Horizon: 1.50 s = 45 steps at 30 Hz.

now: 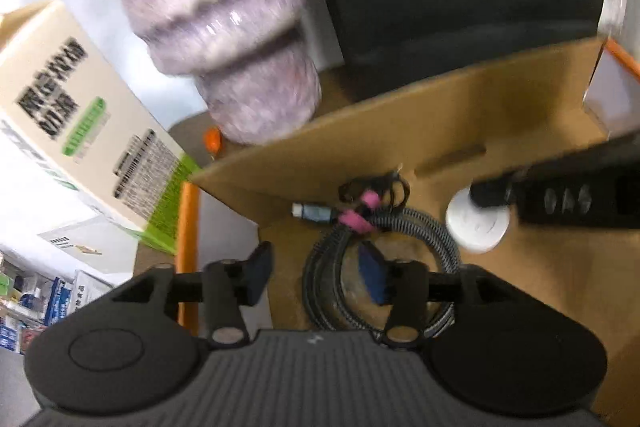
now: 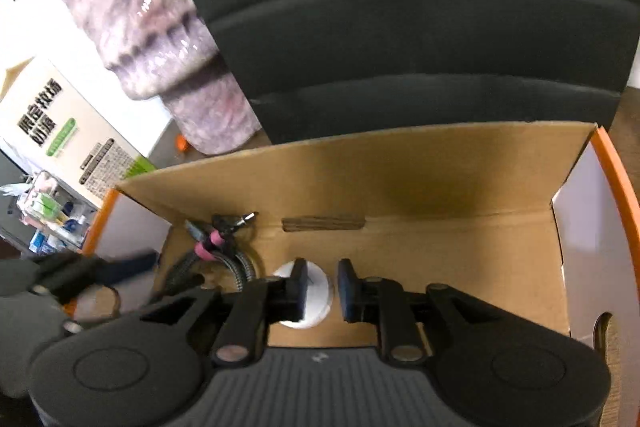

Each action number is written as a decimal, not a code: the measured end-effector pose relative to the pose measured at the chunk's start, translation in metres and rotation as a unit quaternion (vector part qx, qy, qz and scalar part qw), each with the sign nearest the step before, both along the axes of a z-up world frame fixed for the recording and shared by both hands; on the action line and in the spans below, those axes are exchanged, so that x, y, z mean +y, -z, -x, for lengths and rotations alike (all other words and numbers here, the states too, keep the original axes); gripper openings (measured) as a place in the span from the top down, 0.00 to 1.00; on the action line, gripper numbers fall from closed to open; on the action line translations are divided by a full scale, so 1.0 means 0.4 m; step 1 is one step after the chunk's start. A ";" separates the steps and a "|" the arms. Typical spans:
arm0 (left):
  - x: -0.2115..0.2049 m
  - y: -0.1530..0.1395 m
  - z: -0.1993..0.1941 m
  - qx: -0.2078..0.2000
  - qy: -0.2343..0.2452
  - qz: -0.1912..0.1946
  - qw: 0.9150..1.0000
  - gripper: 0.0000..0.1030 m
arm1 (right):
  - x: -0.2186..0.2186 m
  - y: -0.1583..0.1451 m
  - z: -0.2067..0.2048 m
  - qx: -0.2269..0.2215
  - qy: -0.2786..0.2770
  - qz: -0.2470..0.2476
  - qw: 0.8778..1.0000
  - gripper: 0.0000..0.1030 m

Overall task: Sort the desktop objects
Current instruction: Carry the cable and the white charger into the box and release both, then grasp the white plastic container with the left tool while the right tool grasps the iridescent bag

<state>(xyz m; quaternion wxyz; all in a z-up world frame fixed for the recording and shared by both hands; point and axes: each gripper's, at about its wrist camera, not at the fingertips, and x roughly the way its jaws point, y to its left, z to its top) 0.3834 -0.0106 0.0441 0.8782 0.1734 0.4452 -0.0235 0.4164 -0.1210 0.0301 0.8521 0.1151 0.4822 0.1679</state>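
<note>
1. Left gripper, at the frame's bottom, hangs with fingers spread, nothing between them, over the coiled cable lying in the cardboard box.
2. Right gripper has its fingers slightly parted above the white round disc on the box floor, not pinching it.
3. Beyond the box, upper left, stands a purple marbled vase.

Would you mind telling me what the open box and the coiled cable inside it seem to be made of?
The open brown box looks like matte corrugated cardboard: raw tan walls, folded flaps, a punched slot. The coiled black-and-white cable seems sheathed in woven fabric, judging by its speckled braid; its pink ties are probably soft plastic or rubber.
</note>
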 end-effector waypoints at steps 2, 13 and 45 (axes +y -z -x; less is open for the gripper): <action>0.011 -0.027 0.015 -0.003 -0.002 0.017 1.000 0.45 | -0.011 -0.014 0.019 0.004 -0.002 -0.003 1.000 0.73; 0.025 -0.164 0.176 -0.038 -0.054 0.042 0.997 0.00 | -0.047 -0.245 0.255 -0.104 -0.023 0.143 0.984 0.27; 0.088 0.067 0.977 -0.168 -0.061 0.169 0.969 0.00 | -0.180 -0.030 1.099 -0.201 0.012 0.070 0.977 0.21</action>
